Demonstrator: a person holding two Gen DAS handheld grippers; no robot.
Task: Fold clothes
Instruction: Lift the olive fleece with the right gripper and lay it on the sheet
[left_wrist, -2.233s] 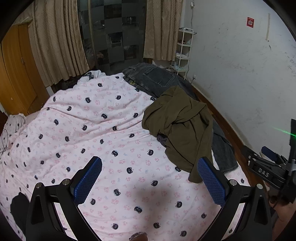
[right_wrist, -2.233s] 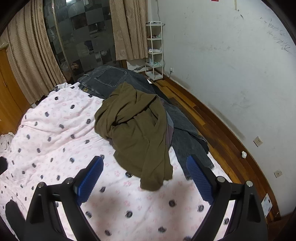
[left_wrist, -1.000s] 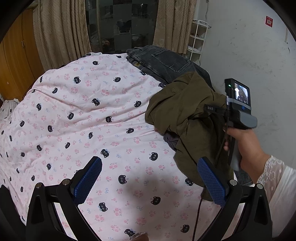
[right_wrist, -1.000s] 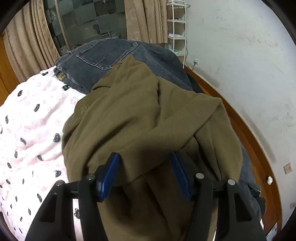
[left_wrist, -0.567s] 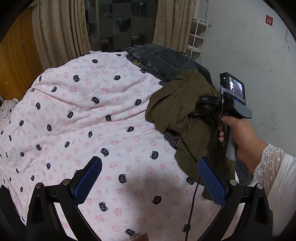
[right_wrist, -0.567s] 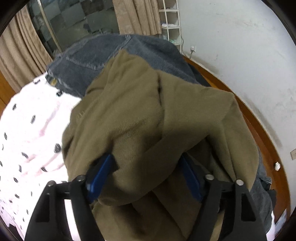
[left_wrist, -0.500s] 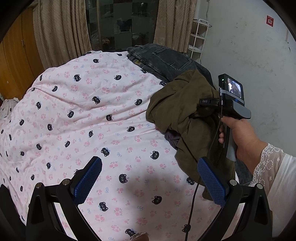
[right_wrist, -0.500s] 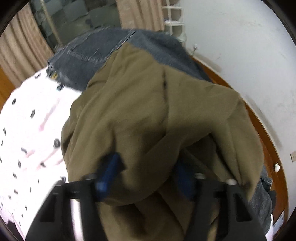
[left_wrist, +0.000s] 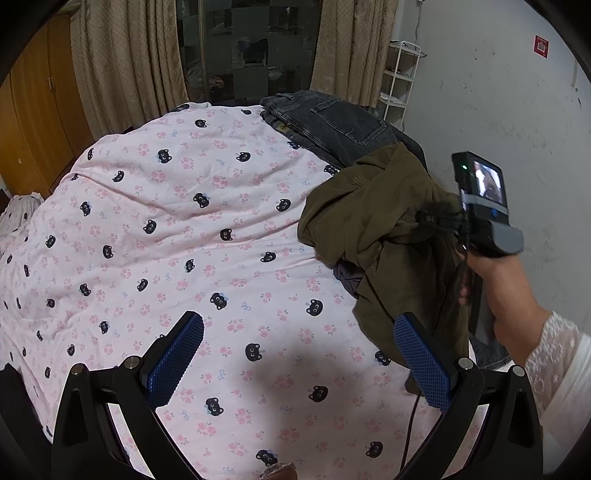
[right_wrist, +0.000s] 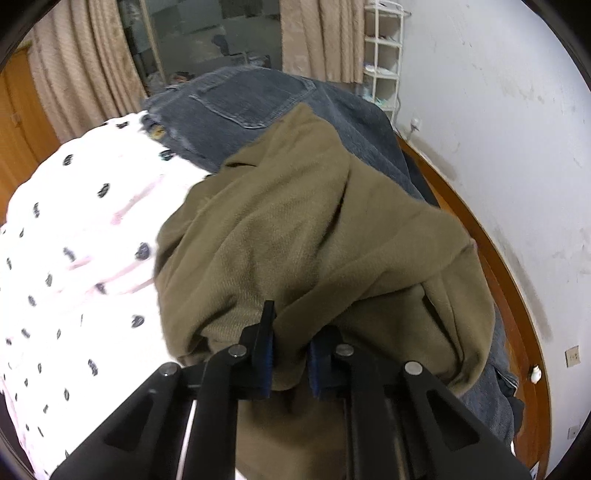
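Note:
An olive green garment (left_wrist: 373, 229) lies crumpled at the right side of a bed with a pink cat-print cover (left_wrist: 192, 236). It partly covers dark grey jeans (left_wrist: 332, 122). In the right wrist view my right gripper (right_wrist: 290, 350) is shut on a fold of the olive garment (right_wrist: 314, 243), with the jeans (right_wrist: 251, 99) behind it. In the left wrist view the right gripper's body (left_wrist: 480, 221) and the hand sit against the garment. My left gripper (left_wrist: 295, 354) is open and empty above the bed cover, left of the garment.
A white wall (left_wrist: 517, 122) and a wooden floor strip (right_wrist: 491, 251) run along the bed's right side. A white wire shelf (left_wrist: 399, 81), beige curtains (left_wrist: 129, 62) and a dark window stand behind the bed. A wooden wardrobe (left_wrist: 33, 122) is at the left.
My right gripper moved in from above the bed to the olive garment and its jaws closed on a fold. My left gripper moved forward over the cover earlier and now holds still, open.

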